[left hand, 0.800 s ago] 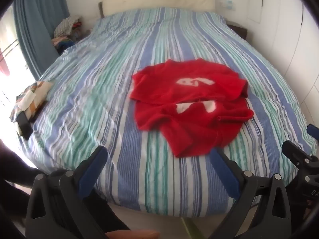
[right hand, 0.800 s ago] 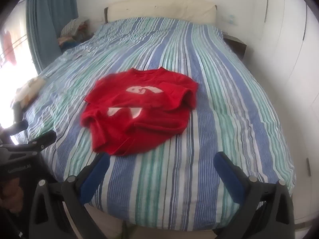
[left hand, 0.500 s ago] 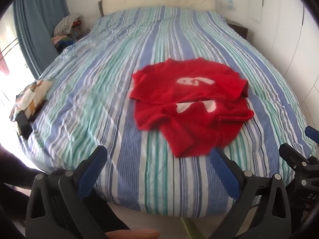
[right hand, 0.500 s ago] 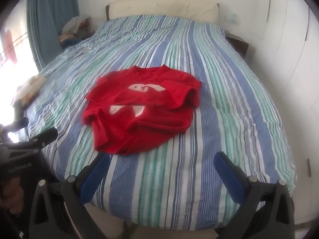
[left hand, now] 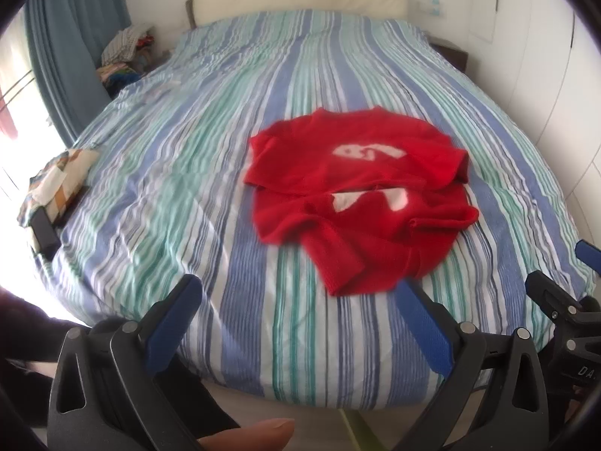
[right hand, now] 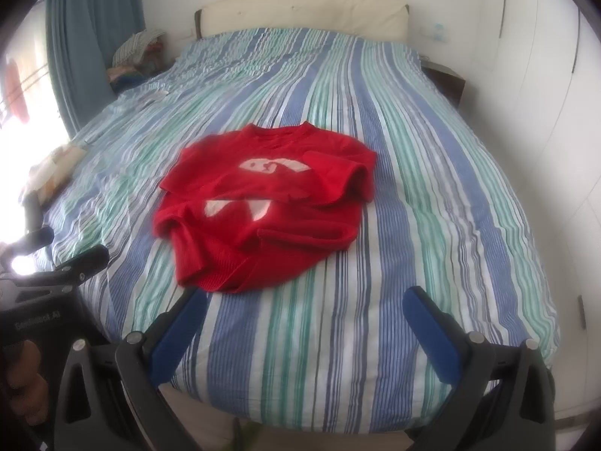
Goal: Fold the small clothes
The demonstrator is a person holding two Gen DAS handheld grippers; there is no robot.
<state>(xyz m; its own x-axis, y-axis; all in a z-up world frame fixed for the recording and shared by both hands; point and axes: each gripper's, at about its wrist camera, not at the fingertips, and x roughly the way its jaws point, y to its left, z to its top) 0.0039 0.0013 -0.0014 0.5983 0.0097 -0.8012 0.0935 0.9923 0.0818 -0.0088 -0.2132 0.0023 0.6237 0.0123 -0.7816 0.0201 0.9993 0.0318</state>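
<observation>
A small red sweater [left hand: 360, 195] with white markings lies crumpled on the striped bed [left hand: 210, 173], near its foot end. It also shows in the right wrist view [right hand: 263, 206]. My left gripper [left hand: 300, 300] is open and empty, hovering at the foot edge of the bed just short of the sweater's hem. My right gripper [right hand: 306, 304] is open and empty, also at the foot edge, with its left finger [right hand: 180, 327] close to the sweater's near hem. Each gripper shows at the side of the other's view.
A folded patterned cloth [left hand: 56, 180] and a dark phone-like object [left hand: 45, 229] lie at the bed's left edge. Blue curtains [left hand: 71, 52] and a pile of clothes [left hand: 124, 52] stand at the back left. White wardrobe doors [right hand: 556, 75] line the right side.
Both grippers have edged slightly forward toward the bed; the sweater appears a little nearer. Nothing was grasped.
</observation>
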